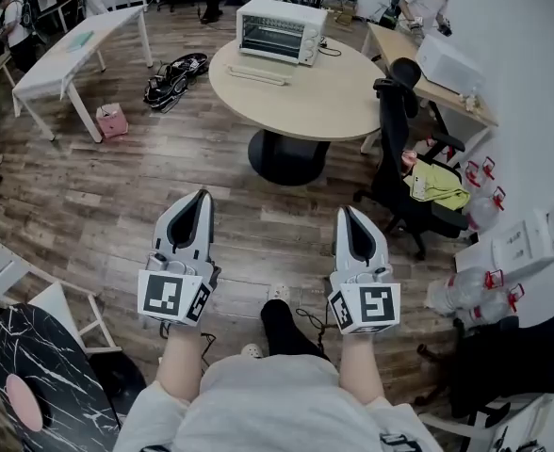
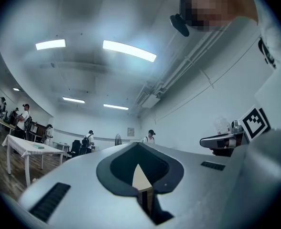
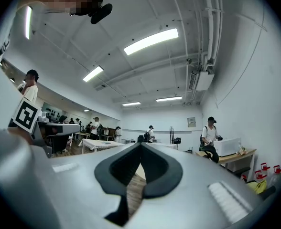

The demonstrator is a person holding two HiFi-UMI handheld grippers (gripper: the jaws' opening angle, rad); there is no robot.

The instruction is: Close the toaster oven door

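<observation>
Head view puts the toaster oven [image 1: 279, 29] at the far side of a round tan counter [image 1: 352, 102], well apart from both grippers. Its front faces the camera, and its door [image 1: 256, 73] appears to be folded down, lying flat on the counter just before the dark oven mouth. A cable runs from the oven's right side across the counter top.

A black office chair [image 1: 399, 153] stands at the counter's right edge with a yellow-green cloth [image 1: 439, 185] on its seat. Left of the counter, on the wooden floor [image 1: 98, 205], lie a black bag [image 1: 175, 78] and a small pink bag [image 1: 112, 121], beside a long white table [image 1: 70, 55]. A person [image 1: 426, 3] stands at a desk by the right wall.

The left gripper [image 1: 202, 198] and the right gripper [image 1: 345, 213] hover side by side low in the frame, close to the person's body, both pointing toward the counter. In the left gripper view the fingers [image 2: 107, 161] are pressed together with nothing between them; the right gripper view shows its fingers [image 3: 174, 163] likewise closed and empty.
</observation>
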